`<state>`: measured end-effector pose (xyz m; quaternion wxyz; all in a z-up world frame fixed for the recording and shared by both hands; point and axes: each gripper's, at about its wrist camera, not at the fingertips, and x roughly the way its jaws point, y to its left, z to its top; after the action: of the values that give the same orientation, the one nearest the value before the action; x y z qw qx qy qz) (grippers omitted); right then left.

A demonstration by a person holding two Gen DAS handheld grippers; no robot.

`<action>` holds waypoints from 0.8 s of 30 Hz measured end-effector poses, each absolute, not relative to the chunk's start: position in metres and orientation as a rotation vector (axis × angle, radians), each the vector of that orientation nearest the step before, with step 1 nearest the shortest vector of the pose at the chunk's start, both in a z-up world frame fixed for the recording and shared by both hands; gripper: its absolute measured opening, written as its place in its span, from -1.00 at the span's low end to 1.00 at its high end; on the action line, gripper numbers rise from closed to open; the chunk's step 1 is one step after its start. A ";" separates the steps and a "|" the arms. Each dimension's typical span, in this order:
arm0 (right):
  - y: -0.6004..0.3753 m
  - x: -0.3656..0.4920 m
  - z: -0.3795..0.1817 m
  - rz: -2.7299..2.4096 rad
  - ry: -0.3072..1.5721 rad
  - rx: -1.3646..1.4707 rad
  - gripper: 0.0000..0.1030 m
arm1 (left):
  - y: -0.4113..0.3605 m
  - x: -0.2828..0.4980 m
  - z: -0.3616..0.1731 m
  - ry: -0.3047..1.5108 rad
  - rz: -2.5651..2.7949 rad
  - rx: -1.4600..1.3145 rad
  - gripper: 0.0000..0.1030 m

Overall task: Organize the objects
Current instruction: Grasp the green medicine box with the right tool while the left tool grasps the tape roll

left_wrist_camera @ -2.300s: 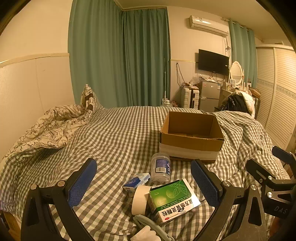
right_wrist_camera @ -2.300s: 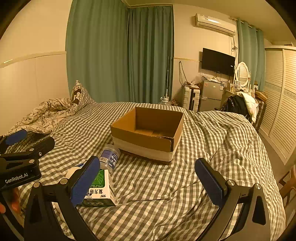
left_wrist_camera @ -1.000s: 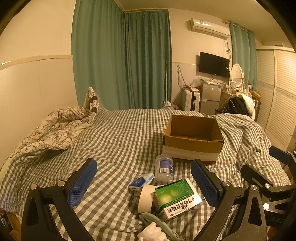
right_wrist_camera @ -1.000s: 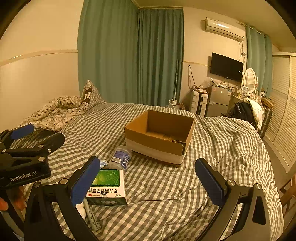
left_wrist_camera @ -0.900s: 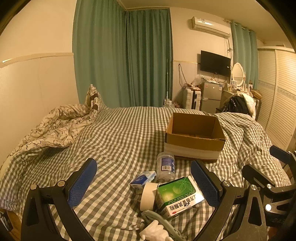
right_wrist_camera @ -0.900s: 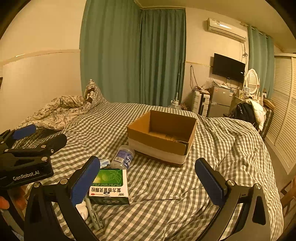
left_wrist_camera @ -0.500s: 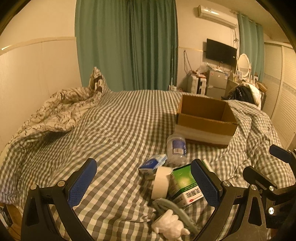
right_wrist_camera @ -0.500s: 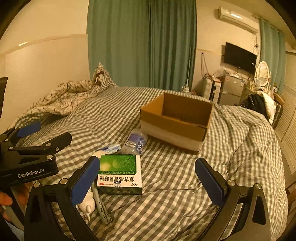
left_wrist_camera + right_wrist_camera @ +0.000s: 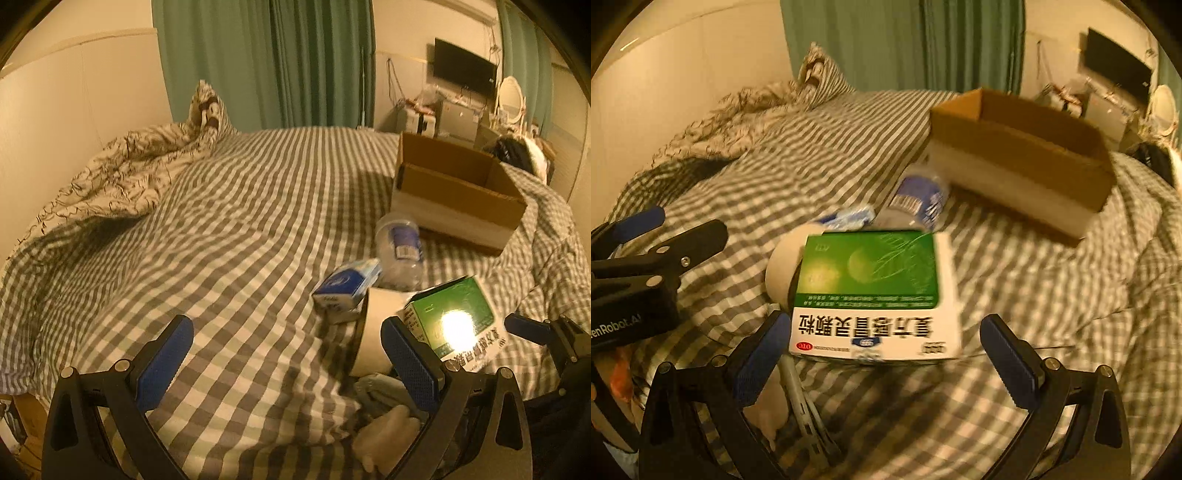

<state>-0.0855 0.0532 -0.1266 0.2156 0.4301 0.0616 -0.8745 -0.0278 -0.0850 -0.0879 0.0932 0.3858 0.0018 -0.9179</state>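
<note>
Now, over on the left, the crumpled quilt (image 9: pixel 122 184) lies heaped against the wall, out of the way, and the left claw (image 9: pixel 284 354) hangs with its jaws wide apart over bare checked bed (image 9: pixel 221 229), gripping nothing. Moving right, the clutter sits bunched in one heap, probably so it can be picked off piece by piece: a small blue carton (image 9: pixel 345 286) leaning on a roll of tape (image 9: pixel 376 332), a clear bottle (image 9: pixel 400 254) lying on its side behind them, and the green medicine box (image 9: pixel 873 291) propped on the roll, tilted. A grey tool and something pale poke out beneath the heap; too blurred to name. The right claw (image 9: pixel 882 354) is spread open and empty, and the medicine box lies squarely between its fingers, its near edge just ahead of the pads (image 9: pixel 759 360) — it looks lined up as the first pick. Further right and beyond, the cardboard box (image 9: pixel 1023 166) stands open-topped, seemingly the drop-off, with the bottle just beside its near wall.
</note>
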 end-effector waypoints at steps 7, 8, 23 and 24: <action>0.051 -0.093 -0.138 -2.364 0.166 1.214 0.83 | -0.080 -0.043 -0.106 -0.056 -2.679 1.221 1.00; 0.053 -0.093 -0.136 -2.363 0.158 1.208 0.82 | -0.078 -0.045 -0.106 -0.062 -2.675 1.229 1.00; 0.121 -0.095 -0.097 -2.548 0.069 1.118 0.81 | -0.031 -0.079 -0.141 -0.235 -2.693 1.452 0.25; 0.123 -0.096 -0.097 -2.547 0.065 1.122 0.81 | -0.031 -0.079 -0.144 -0.234 -2.696 1.477 -0.12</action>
<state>-0.0955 0.1227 -0.0972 0.1777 0.3964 0.0229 -0.9004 -0.0793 -0.0309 -0.1442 0.0294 0.4790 -0.0759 -0.8740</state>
